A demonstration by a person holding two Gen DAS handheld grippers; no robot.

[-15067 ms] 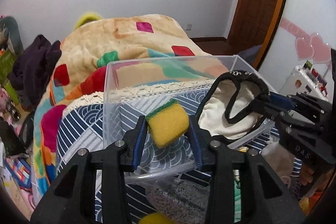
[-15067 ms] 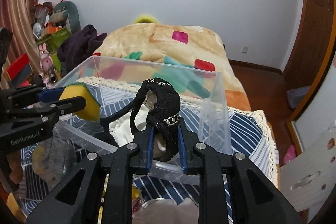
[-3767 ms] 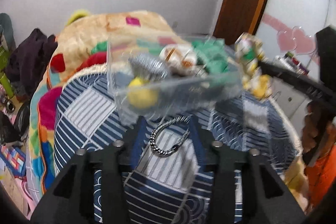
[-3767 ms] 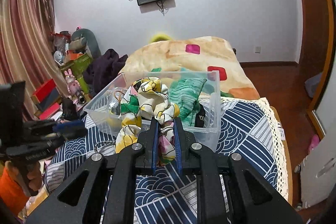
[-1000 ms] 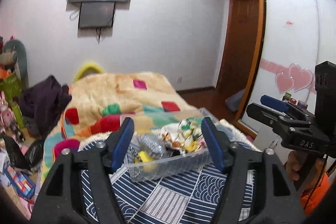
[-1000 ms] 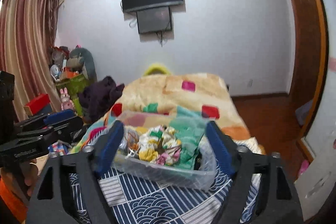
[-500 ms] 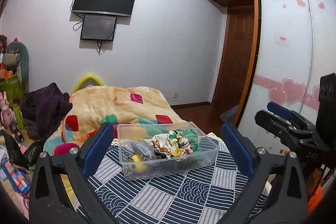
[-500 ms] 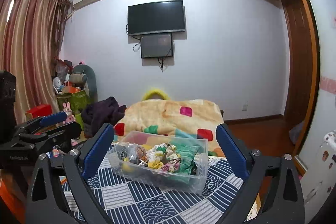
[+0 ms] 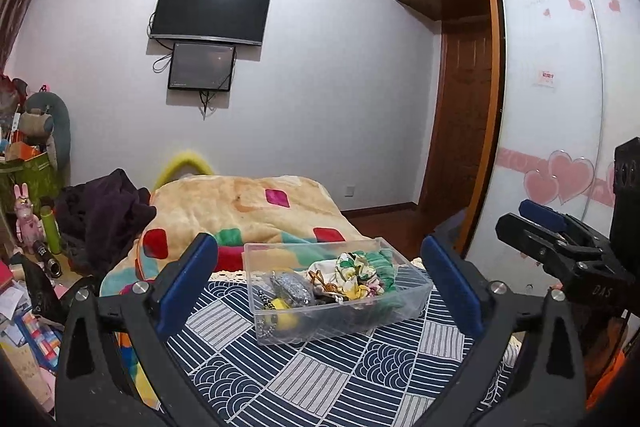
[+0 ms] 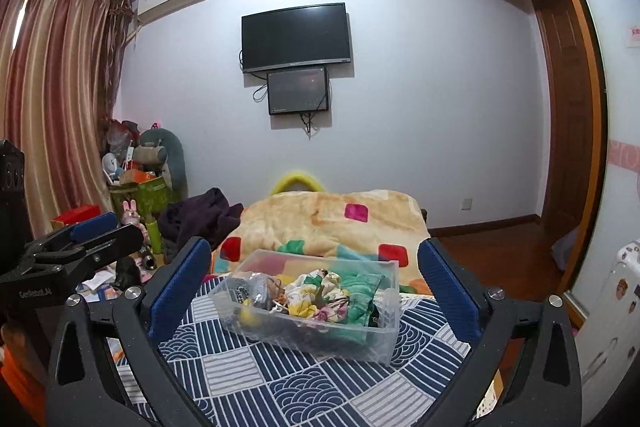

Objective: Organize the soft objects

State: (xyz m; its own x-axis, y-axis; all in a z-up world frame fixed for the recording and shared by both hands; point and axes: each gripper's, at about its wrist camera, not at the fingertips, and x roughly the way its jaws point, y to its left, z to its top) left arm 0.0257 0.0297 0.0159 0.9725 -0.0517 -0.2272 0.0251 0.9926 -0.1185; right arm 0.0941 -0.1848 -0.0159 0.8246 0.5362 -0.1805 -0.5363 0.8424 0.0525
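A clear plastic box (image 9: 404,309) stands on the blue patterned tablecloth (image 9: 320,375). It holds several soft things: a floral cloth (image 9: 352,273), a green cloth (image 9: 378,259), a grey scrubber (image 9: 290,287) and a yellow sponge (image 9: 282,311). The box also shows in the right wrist view (image 10: 380,331). My left gripper (image 9: 320,283) is wide open and empty, held back well above the table. My right gripper (image 10: 312,283) is wide open and empty too, and shows from the side in the left wrist view (image 9: 556,239).
A bed with an orange patchwork blanket (image 9: 248,203) lies behind the table. Dark clothes (image 9: 108,215) and toys pile at the left. A TV (image 10: 296,37) hangs on the far wall. A wooden door (image 9: 460,131) and a wardrobe stand at the right.
Both grippers have pulled further back and up from the box, and both jaws stand wider open. The box looks smaller and farther off.
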